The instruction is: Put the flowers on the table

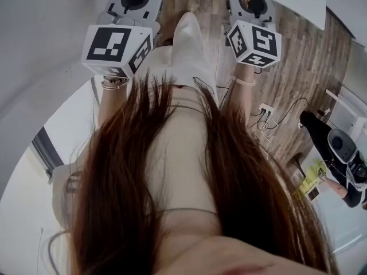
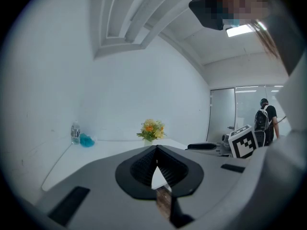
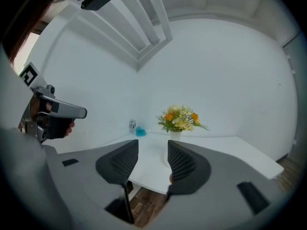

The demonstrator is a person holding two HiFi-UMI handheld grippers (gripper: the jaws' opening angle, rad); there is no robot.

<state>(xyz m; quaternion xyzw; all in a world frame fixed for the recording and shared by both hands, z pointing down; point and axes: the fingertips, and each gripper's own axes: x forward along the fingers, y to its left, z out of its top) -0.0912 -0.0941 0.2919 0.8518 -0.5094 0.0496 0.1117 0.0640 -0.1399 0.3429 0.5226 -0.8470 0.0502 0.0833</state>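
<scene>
A bunch of orange and yellow flowers [image 3: 180, 119] stands upright in a small white vase on a white table [image 3: 230, 150], some way ahead of both grippers. The same flowers [image 2: 152, 130] show small and far off in the left gripper view. My right gripper [image 3: 152, 153] is open, with only table and floor showing between its jaws. My left gripper [image 2: 156, 150] is shut, its jaws meeting at the tips with nothing held. In the head view only the two marker cubes, left [image 1: 117, 49] and right [image 1: 255, 42], show above the person's torso and long hair.
A water bottle [image 3: 132, 126] and a blue object [image 3: 140, 132] sit at the table's far corner against the white wall. A person with a backpack [image 2: 265, 121] stands far off to the right. Wood floor [image 1: 298, 67] with cables lies below.
</scene>
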